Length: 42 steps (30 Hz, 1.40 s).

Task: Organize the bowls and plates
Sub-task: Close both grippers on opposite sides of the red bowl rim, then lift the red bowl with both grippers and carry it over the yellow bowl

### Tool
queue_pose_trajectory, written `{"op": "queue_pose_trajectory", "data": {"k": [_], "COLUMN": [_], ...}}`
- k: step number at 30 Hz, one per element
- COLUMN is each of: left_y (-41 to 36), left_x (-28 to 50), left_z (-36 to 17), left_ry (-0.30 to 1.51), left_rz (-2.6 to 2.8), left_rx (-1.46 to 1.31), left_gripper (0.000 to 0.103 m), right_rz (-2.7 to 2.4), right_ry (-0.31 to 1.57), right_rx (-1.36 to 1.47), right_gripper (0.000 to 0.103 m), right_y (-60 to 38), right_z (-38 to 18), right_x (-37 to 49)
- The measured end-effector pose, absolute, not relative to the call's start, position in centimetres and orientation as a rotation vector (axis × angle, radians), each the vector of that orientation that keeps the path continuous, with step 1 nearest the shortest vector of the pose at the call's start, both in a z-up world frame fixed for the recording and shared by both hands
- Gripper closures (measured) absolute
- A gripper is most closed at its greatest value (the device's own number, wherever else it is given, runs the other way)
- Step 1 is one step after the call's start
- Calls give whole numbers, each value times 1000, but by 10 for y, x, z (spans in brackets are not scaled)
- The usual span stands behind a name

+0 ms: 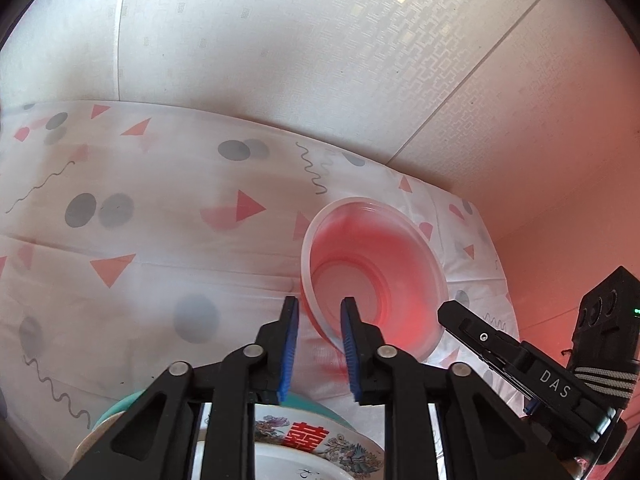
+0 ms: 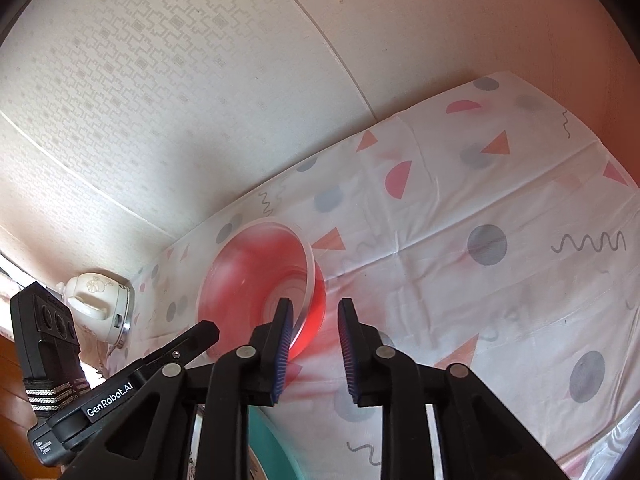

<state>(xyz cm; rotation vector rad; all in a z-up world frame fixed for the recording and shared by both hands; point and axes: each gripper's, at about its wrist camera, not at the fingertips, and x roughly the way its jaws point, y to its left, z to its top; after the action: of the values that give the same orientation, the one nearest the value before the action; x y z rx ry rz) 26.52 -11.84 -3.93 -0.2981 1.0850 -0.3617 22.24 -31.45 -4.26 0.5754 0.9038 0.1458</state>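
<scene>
The left gripper (image 1: 320,344) has its two blue pads nearly together, pinching the near-left rim of one translucent red bowl (image 1: 380,264): one pad inside, one outside. The right gripper (image 2: 314,344) is likewise almost closed and straddles the opposite rim; that view is smeared, so its pinch on the wall is likely rather than certain. The bowl is tilted, its mouth turned toward the grippers, over the patterned cloth (image 1: 160,280) on the bench. Below the left gripper lies one flower-painted plate (image 1: 304,436) on one teal dish (image 1: 116,410). One white teapot (image 2: 96,300) stands at the bench's far end.
</scene>
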Motion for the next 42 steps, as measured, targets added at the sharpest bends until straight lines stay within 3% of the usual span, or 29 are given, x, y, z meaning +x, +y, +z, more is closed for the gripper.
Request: {"op": "queue_pose_trajectory", "data": {"k": [2,14,20,26,42], "left_y": [-124,-125,-120,-126,-99], "left_x": [264,268,266,257,226], "left_z": [-37,-40,-39,-33,3], "left_ry": [1077,1109,1098,1075,972], "left_rz": [-367,-349,-356,-377,-365], "left_rx": [-267,-282,-280,-242,-266], "left_gripper": [92,89,90,93,93], "right_rz": [136,154,145,118,186], "right_ry": [905,929,925,912,872], "right_rx": [560,620,649,580,574], "right_gripper": [94,91,76,87,87], "right_y": [-311,-313,-317,-307,-289], "right_z": [-43,-50,-47,-44,-17], "right_x": [223,223,219,212,193]}}
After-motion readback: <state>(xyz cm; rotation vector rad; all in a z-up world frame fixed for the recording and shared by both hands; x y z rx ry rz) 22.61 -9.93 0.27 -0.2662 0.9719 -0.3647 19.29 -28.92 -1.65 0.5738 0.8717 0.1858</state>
